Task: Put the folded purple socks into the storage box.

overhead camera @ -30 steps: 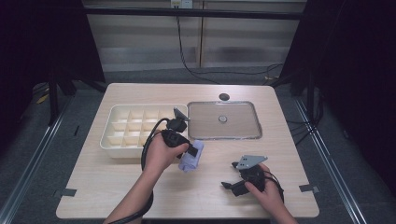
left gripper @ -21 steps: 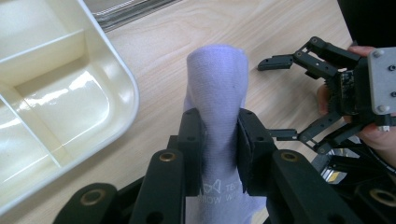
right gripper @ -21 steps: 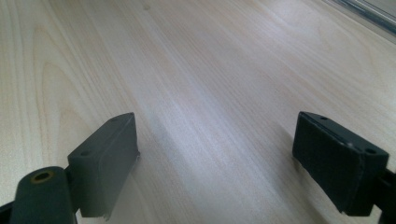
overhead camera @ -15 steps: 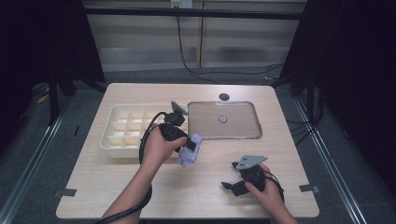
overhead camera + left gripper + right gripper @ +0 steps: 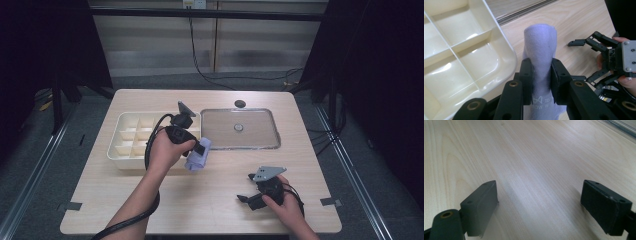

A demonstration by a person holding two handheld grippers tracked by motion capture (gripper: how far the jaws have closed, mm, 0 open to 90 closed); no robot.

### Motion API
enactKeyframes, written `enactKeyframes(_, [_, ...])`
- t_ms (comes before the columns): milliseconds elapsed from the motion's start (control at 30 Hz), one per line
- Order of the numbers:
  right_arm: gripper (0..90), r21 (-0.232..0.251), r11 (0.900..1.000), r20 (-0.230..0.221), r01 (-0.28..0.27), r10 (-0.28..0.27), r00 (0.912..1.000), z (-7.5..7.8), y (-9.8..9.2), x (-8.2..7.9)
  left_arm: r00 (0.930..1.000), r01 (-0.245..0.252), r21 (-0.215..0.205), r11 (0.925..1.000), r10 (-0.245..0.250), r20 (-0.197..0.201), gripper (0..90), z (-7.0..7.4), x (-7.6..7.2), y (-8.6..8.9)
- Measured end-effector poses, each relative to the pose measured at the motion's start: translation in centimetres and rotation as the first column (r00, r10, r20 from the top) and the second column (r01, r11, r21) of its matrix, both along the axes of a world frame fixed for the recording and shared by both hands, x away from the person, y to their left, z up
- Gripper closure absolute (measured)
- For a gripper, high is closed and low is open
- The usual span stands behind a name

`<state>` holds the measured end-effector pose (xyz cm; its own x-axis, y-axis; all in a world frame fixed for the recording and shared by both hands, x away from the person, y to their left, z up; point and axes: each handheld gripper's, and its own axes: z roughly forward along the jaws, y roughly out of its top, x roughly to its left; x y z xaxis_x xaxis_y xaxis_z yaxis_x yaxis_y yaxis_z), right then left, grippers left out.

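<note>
Forearm angled in from below, our left gripper (image 5: pixel 199 152) pinches a soft lavender rolled sock (image 5: pixel 539 52) beside the glossy cream compartment tray (image 5: pixel 125 145), above the wood-grain bench (image 5: pixel 215 195). Our right gripper (image 5: pixel 541 202) rests low, wide, holding nothing.

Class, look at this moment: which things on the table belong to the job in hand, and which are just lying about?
In the job:
- rolled lilac sock, clamped in the left gripper
- cream divided tray, right beside it

Lying about:
- clear lid with a small knob
- dark round disc behind the lid
- right gripper, jaws open, resting on the table
</note>
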<state>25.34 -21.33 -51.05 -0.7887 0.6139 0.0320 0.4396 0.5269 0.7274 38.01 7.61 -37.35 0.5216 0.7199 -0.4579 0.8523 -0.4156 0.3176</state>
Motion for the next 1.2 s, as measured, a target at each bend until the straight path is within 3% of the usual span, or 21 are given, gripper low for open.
enactKeyframes(633, [13.5,-0.001,1.000,0.001,-0.001,0.001,1.0000,0.0,0.0,0.0,0.9960,-0.088,-0.023,0.9958,0.089,0.014,73.8,0.4,1.9,2.2])
enactKeyframes(1200, [13.5,-0.002,1.000,0.003,-0.009,0.009,1.0000,0.0,0.1,-0.1,0.9943,-0.106,-0.002,0.9944,0.106,0.009,73.6,-1.4,3.4,2.1])
